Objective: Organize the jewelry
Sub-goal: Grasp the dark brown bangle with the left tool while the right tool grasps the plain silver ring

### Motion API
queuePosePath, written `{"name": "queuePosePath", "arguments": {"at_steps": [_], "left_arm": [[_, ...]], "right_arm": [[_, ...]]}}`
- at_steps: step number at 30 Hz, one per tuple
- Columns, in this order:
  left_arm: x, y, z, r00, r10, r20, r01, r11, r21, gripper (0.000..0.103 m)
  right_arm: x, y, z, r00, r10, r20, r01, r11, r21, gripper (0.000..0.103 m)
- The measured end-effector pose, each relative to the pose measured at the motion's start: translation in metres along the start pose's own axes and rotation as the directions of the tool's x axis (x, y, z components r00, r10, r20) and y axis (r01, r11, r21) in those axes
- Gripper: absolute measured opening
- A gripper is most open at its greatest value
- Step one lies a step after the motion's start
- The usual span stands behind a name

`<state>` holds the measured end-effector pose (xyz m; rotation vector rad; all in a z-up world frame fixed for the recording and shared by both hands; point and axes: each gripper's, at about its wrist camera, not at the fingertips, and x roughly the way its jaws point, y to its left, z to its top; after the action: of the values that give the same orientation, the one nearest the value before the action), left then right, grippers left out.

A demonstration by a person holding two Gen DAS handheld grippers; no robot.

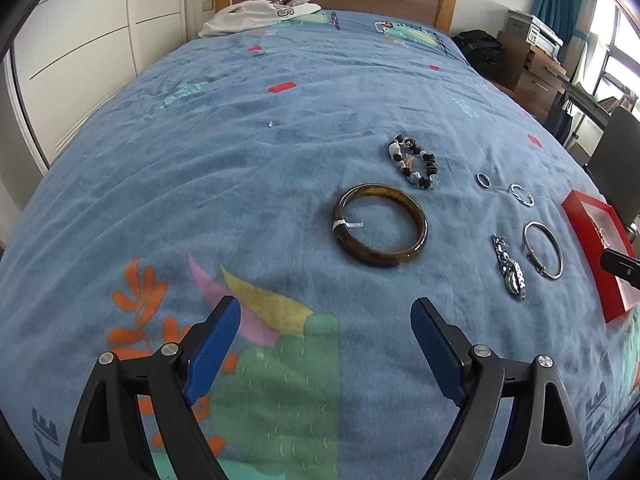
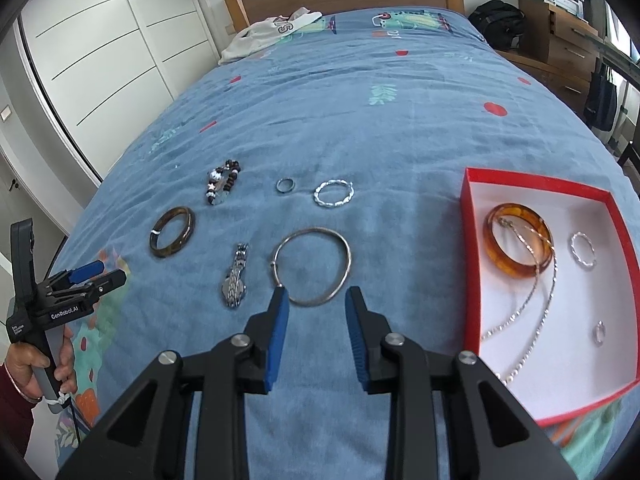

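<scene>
**Jewelry sort: roughly halfway, six pieces left on the bed**

Right tongs (image 2: 317, 304) sit nearest the lens, spread open and empty, tips just at the near edge of the thin silver bangle (image 2: 312, 266). My guess is that's the next grab, but nothing's pinched yet.

Done so far, going by the red box (image 2: 470, 264) on the right: an amber bangle (image 2: 519, 240), a silver chain (image 2: 536, 312) draped across it, a twisted silver ring (image 2: 583, 249) and a small ring (image 2: 599, 333) are all inside on the white lining.

Still lying loose on the blue bedspread (image 2: 360, 128): the silver bangle, a wristwatch (image 2: 235, 280) just left of it, a dark brown bangle (image 2: 173, 232) further left, then on the far row a beaded bracelet (image 2: 223, 187), a little dark ring (image 2: 286, 185) and a twisted silver bracelet (image 2: 334, 194).

Left tongs (image 1: 325, 322) are wide open too, holding nothing, hovering near the brown bangle with plenty of gap to it.

So four in, six to go by my count. Thin stuff on soft fabric looks fiddly to pick up.
</scene>
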<state>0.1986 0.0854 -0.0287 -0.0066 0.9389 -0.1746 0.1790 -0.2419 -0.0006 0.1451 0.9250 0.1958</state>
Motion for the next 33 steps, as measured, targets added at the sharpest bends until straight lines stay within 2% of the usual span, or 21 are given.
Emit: {"name": "queuePosePath", "arguments": {"at_steps": [19,33], "left_arm": [[0.016,-0.006,0.014,1.0,-0.01,0.006,0.01,1.0,-0.007,0.094],[0.041,-0.023,0.038,1.0,-0.014,0.013,0.014,1.0,0.026,0.098]], "right_arm": [[0.01,-0.004,0.023,1.0,0.029,0.003,-0.029,0.999,-0.021,0.028],[0.051,0.016,0.07,0.996,0.089,-0.008,-0.089,0.991,-0.102,0.028]]}}
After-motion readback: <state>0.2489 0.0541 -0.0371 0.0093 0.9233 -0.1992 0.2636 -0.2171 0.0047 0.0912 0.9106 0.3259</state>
